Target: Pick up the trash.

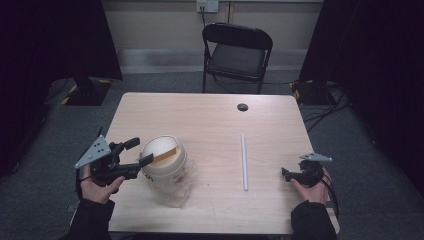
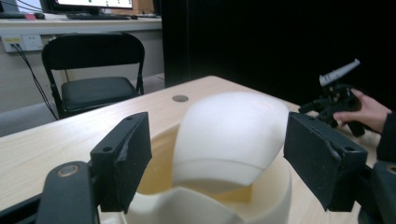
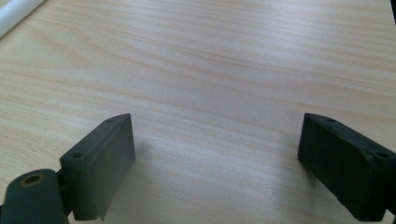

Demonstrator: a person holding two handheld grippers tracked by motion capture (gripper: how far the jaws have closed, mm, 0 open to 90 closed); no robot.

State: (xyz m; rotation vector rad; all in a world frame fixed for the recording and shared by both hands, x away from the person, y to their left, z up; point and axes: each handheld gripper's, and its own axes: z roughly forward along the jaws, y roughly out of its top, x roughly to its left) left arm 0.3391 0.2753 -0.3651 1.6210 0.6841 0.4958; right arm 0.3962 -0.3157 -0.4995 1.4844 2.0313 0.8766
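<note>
A cream-white tub stands at the table's front left, on crumpled clear plastic. My left gripper is open just left of the tub, its jaws pointing at the rim. In the left gripper view the open gripper frames the tub, and a white rounded piece rises out of it. A thin white tube lies on the table right of centre. My right gripper rests near the right edge. In its own view the right gripper is open over bare wood, with the tube at top left.
A wooden table has a dark cable hole near its far edge. A black folding chair stands behind it. Dark curtains and cables flank both sides. The right gripper appears far off in the left gripper view.
</note>
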